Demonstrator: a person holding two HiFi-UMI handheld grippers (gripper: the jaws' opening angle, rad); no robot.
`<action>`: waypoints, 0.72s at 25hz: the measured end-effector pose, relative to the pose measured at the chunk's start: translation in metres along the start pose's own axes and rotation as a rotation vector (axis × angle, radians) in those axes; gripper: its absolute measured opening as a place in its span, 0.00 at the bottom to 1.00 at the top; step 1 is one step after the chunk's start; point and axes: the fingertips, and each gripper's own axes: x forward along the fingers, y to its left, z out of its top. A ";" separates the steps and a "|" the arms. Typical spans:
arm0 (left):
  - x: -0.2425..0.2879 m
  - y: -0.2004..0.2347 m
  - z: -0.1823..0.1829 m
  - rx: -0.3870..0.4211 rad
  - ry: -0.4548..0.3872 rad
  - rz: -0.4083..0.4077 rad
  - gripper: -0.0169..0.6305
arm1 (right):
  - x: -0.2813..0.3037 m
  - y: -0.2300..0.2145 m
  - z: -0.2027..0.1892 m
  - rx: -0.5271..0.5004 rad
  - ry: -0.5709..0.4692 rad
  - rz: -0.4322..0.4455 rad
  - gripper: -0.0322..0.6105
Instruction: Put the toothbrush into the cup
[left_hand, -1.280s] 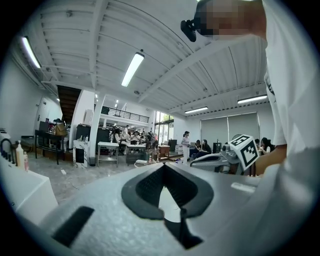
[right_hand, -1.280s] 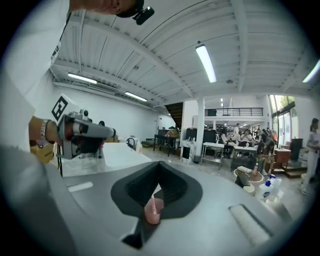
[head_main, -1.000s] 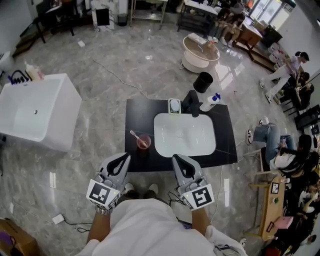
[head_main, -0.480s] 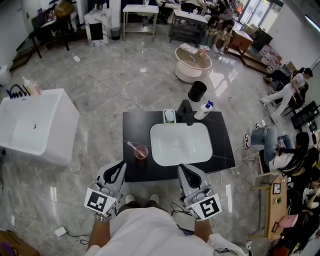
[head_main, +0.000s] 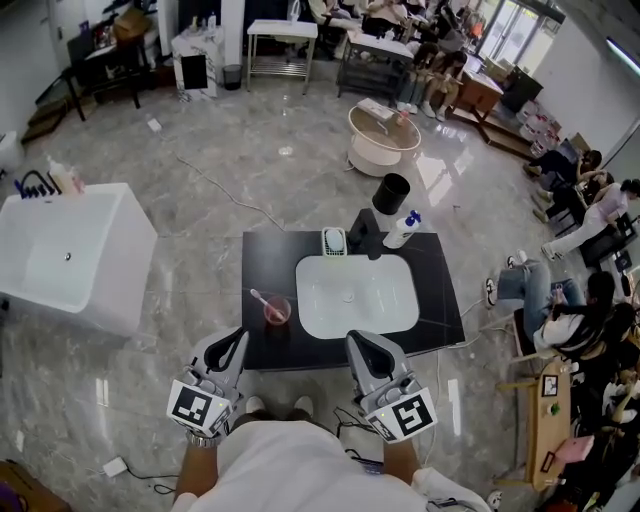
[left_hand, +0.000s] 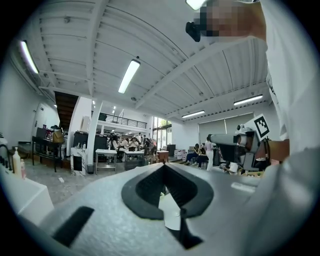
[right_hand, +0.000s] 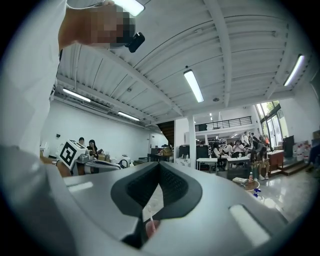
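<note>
Head view and both gripper views, sink station. The left tool (head_main: 236, 343) and the right tool (head_main: 360, 343) are held side by side, low and close to the person's body, short of the near edge of the black rectangular table (head_main: 262, 258). Neither touches it.

Left tool (left_hand: 164, 166): jaw tips pressed together, with only the oval hollow behind the tips left between them — nothing gripped.

Right tool (right_hand: 159, 164): jaw tips likewise together and empty. Through its hollow, the translucent pink plastic cup (right_hand: 151, 228) and the white toothbrush (right_hand: 151, 218) appear beyond the jaws, well apart from them.

The pink cup (head_main: 277, 311) stands on the table ahead of the left tool and slightly toward the right tool's side. The toothbrush (head_main: 259, 297) is inside it, its handle leaning out over the rim away from the right tool.

Just beside the cup, ahead of the right tool, lies the white rounded-rectangle ceramic basin (head_main: 350, 295). Beyond the basin — farthest from both tools — stand a small white holder (head_main: 333, 241), a black faucet (head_main: 365, 232) and a white bottle with a blue cap (head_main: 400, 230).
</note>
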 end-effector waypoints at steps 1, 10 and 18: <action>0.001 -0.002 0.001 0.003 0.001 -0.005 0.02 | 0.000 0.001 0.000 0.002 0.000 0.001 0.07; 0.002 -0.010 0.003 0.005 0.002 -0.016 0.02 | -0.008 0.003 -0.001 0.003 0.010 0.001 0.07; 0.003 -0.015 -0.004 -0.006 0.005 -0.025 0.02 | -0.010 0.003 -0.007 0.005 0.021 -0.003 0.07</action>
